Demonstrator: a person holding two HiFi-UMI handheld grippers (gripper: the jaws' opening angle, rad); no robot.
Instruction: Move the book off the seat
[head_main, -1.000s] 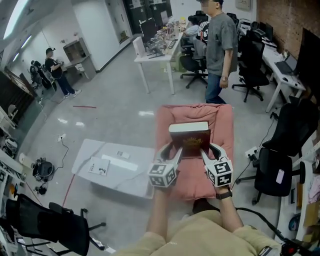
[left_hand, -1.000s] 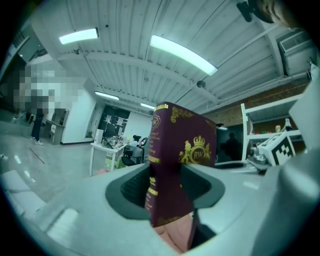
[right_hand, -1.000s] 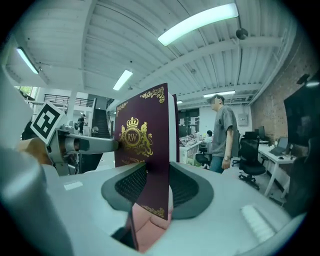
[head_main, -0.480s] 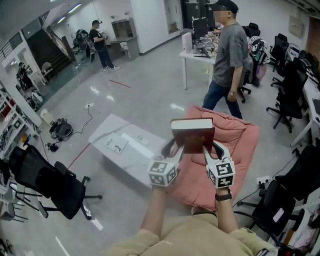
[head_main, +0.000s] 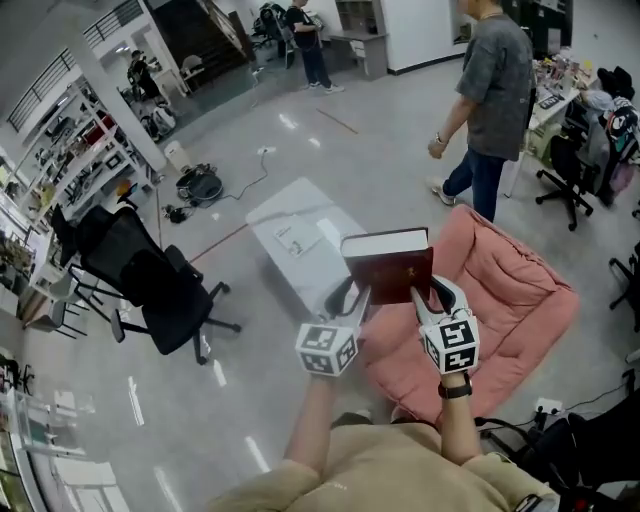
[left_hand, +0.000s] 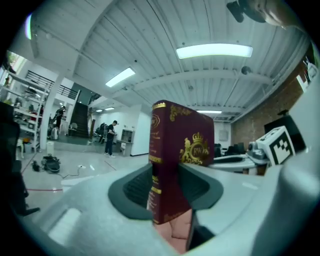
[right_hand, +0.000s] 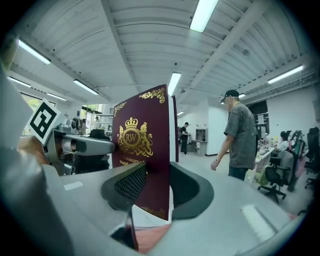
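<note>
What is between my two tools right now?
The maroon book, held upright: the left tool, its jaws having just closed further, grips one side and the right tool the other. The head view shows it.

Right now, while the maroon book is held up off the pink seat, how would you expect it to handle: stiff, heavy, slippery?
Probably stiff: the book stands upright and flat though gripped only near its bottom edge. Likely fairly heavy, given its thick page block. Its smooth gilt-stamped cover may be a bit slippery.
</note>
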